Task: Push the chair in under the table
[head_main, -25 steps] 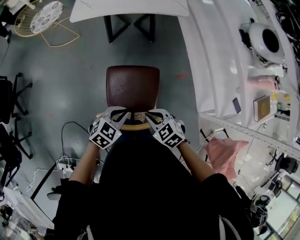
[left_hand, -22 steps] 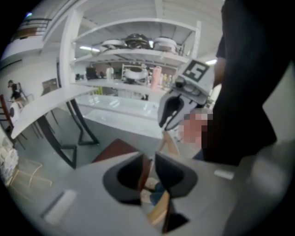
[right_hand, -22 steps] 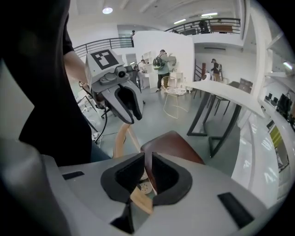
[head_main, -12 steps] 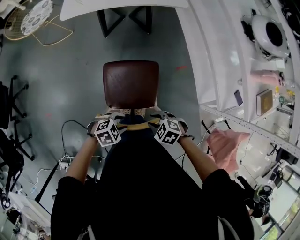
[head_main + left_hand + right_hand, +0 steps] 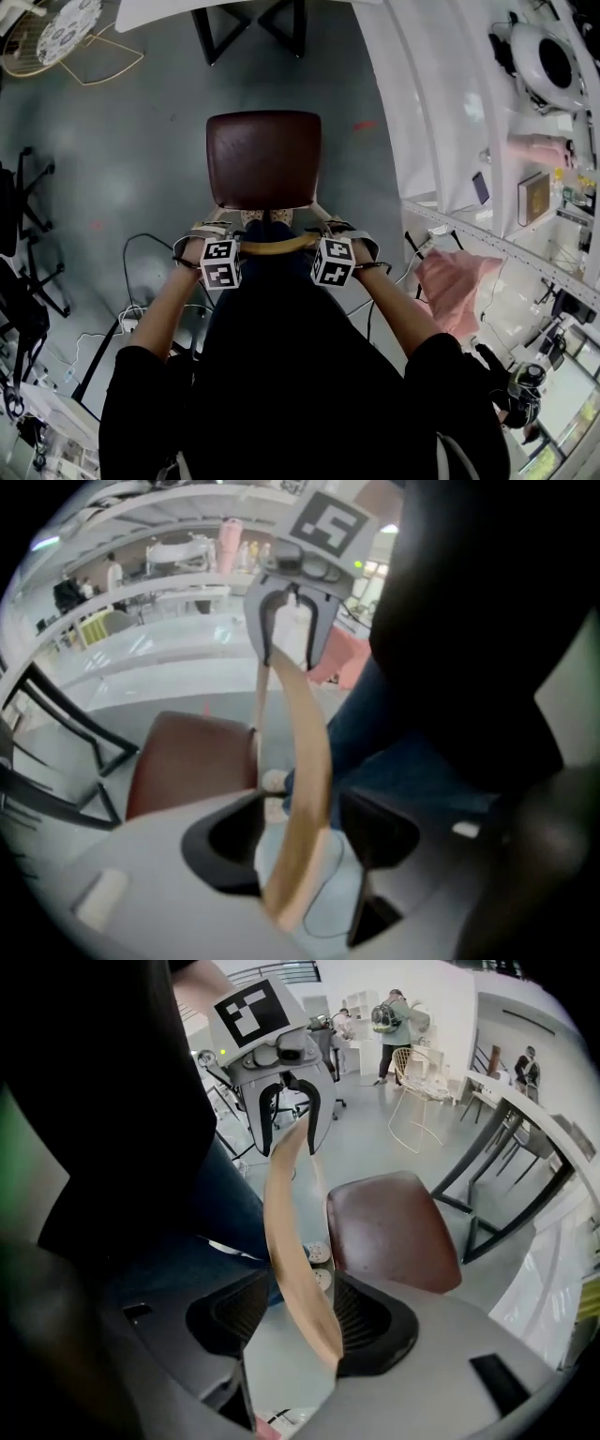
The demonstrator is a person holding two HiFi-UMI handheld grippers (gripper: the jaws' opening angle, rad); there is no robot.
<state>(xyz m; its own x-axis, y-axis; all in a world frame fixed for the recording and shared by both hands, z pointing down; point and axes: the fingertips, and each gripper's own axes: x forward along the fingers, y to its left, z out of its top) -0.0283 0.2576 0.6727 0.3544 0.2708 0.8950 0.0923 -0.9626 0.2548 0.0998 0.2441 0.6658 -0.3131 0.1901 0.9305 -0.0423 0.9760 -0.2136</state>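
Lining up for the shove is where this is at, I reckon. The white tabletop (image 5: 234, 7) sits way up at 12 o'clock in the head view. The chair (image 5: 262, 159) with its brown seat is parked out on the grey floor (image 5: 141, 159), well apart from it, nothing tucked under yet. The curved wooden back rail (image 5: 277, 247) runs along the seat's 6 o'clock side, nearest the person. The left claw (image 5: 210, 231) is at the rail's 9 o'clock end and the right claw (image 5: 342, 230) at its 3 o'clock end, both pointing steeply down. Both claws are opening, jaws wide apart, and the rail runs between each pair without being pinched, so basically they're holding nothing. Next move, I'd guess, is to clamp onto the rail or just lean on it. Then push evenly toward 12 o'clock so the chair doesn't swing off line on its way in between the black table legs (image 5: 248, 33). Count: one tabletop, one chair, one back rail, two claws.
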